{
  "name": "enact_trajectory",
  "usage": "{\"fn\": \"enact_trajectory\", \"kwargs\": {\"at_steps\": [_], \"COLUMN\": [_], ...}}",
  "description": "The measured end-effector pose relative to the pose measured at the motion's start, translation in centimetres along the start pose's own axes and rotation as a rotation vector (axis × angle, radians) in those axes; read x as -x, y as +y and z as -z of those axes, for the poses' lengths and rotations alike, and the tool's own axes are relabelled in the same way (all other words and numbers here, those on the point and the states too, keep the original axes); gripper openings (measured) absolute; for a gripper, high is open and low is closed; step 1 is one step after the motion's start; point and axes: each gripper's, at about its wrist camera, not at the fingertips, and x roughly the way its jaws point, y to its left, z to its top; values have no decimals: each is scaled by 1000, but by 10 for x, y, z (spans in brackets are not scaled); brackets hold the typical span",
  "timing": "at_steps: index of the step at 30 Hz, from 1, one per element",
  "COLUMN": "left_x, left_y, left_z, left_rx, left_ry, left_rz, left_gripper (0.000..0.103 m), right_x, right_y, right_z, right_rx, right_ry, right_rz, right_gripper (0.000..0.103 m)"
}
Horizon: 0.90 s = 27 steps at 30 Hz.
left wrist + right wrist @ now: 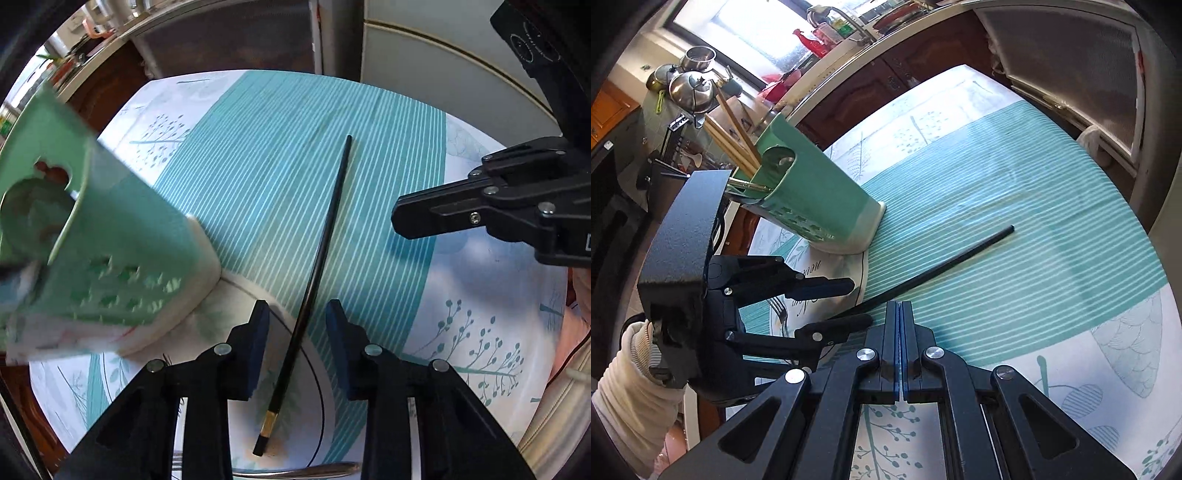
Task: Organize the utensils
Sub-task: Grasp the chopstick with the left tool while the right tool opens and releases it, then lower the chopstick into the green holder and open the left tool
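A black chopstick with a gold band lies across a white plate and the striped tablecloth. My left gripper is open, one finger on each side of the chopstick, not touching it. A green utensil holder stands at the left; in the right wrist view the holder contains several wooden chopsticks. My right gripper is shut and empty, just right of the left gripper and near the chopstick. It also shows in the left wrist view.
A fork lies on the plate under the left gripper; a metal handle shows at the plate's near edge. The table carries a teal striped cloth. Kitchen counter and pots stand behind.
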Motion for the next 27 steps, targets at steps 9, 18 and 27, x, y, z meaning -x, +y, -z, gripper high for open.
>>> {"fn": "enact_trajectory", "kwargs": {"at_steps": [9, 18, 27], "left_x": [-7, 1, 84], "left_y": [0, -20, -39], "left_z": [-31, -31, 15], "left_rx": [-74, -34, 163], "left_ry": [215, 238, -139], "left_rz": [72, 12, -17], "left_gripper": [9, 3, 3], "right_x": [1, -3, 0], "right_y": [-15, -26, -21], "right_z": [8, 18, 16], "right_rx": [-52, -86, -60], "right_ry": [4, 6, 11], "right_rz": [6, -1, -37], "right_gripper": [0, 0, 0]}}
